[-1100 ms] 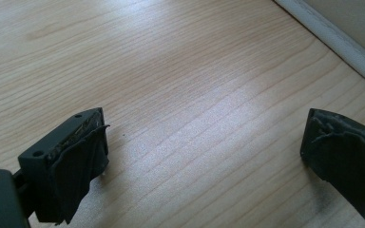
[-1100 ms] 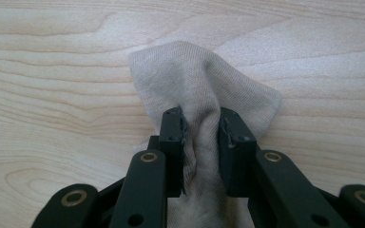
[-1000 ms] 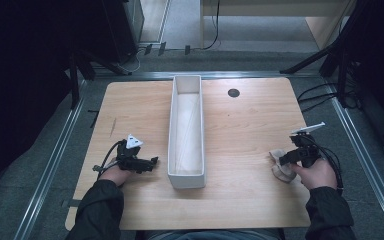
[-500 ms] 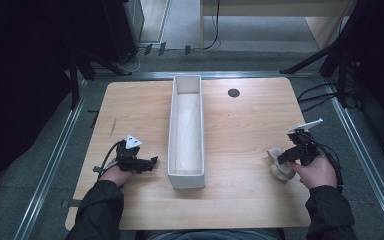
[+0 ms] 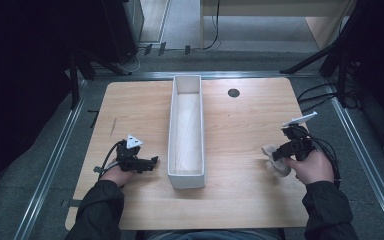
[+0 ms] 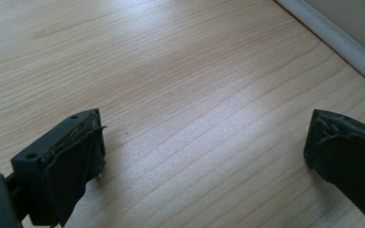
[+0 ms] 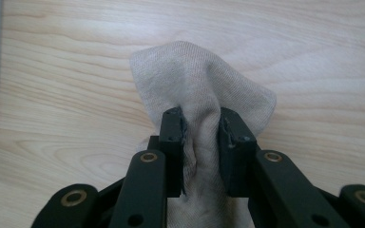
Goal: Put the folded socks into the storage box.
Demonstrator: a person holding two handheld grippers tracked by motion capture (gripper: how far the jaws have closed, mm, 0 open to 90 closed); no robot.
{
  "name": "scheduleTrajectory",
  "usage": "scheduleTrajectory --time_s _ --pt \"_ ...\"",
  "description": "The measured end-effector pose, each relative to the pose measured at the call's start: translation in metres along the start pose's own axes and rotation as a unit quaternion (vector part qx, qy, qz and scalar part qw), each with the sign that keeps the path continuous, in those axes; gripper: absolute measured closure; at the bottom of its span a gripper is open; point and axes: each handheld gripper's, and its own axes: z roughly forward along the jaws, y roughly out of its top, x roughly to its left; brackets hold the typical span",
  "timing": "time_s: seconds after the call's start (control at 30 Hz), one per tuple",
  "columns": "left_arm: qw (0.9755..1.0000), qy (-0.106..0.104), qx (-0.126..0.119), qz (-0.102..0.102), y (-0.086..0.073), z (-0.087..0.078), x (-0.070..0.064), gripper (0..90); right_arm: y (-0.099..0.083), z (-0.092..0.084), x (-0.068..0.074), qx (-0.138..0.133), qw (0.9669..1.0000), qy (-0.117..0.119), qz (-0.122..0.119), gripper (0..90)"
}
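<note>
Beige cloth (image 7: 204,90) sits pinched between the closed right tongs (image 7: 202,128) at the wooden surface's (image 5: 240,125) right side, while the left tongs (image 6: 204,156) gape empty beside the white tray (image 5: 186,145).

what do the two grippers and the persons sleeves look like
Both grippers are black. The left gripper carries a grey three-cornered plate and a looping black cable. The right gripper has bolted linkage bars, a pale flat plate on top and black cables. Jaw pads look worn. Both sleeves are dark.
</note>
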Motion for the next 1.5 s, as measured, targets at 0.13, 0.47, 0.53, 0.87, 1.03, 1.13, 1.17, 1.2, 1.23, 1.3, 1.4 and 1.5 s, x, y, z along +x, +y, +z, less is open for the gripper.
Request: scheduleTrajectory --time_s 0.13,0.47,0.53,0.87,1.03,1.13,1.17,1.2,1.23,1.3,1.4,1.5 --pt "1.0000 0.000 0.001 0.000 0.000 0.000 0.000 0.0 0.009 -0.003 0.016 0.000 1.0000 0.003 -0.009 74.0" --pt "1.0000 0.000 0.001 0.000 0.000 0.000 0.000 0.0 0.027 -0.009 0.047 0.002 0.9998 0.012 -0.017 73.9" --pt "1.0000 0.001 0.001 0.002 0.000 0.000 0.000 0.0 0.031 -0.011 0.056 0.004 0.9997 0.012 -0.022 74.0" --pt "1.0000 0.000 0.000 0.000 0.001 0.001 0.000 0.0 0.044 -0.019 0.079 -0.001 0.9998 0.012 -0.014 73.8" --pt "1.0000 -0.003 -0.002 0.002 0.001 0.001 0.001 0.0 0.049 -0.019 0.092 0.002 0.9998 0.016 -0.014 73.7" --pt "1.0000 -0.004 -0.003 0.003 0.002 0.002 0.001 0.0 0.052 -0.018 0.101 0.005 0.9997 0.012 -0.023 73.7" --pt "1.0000 -0.004 -0.003 0.004 0.002 0.002 0.001 0.0 0.052 -0.017 0.104 0.005 0.9996 0.012 -0.024 73.7" --pt "1.0000 -0.004 -0.003 0.004 0.002 0.002 0.001 0.0 0.053 -0.017 0.106 0.007 0.9995 0.012 -0.027 73.7" --pt "1.0000 -0.004 -0.003 0.004 0.002 0.002 0.001 0.0 0.054 -0.016 0.109 0.007 0.9995 0.013 -0.028 73.7" --pt "1.0000 -0.004 -0.003 0.004 0.002 0.002 0.001 0.0 0.055 -0.015 0.113 0.008 0.9994 0.014 -0.032 73.7" --pt "1.0000 -0.004 -0.003 0.004 0.002 0.002 0.001 0.0 0.057 -0.014 0.119 0.010 0.9991 0.015 -0.037 73.6" --pt "1.0000 -0.005 -0.002 0.004 0.002 0.002 0.001 0.0 0.059 -0.014 0.124 0.010 0.9990 0.016 -0.041 73.7"
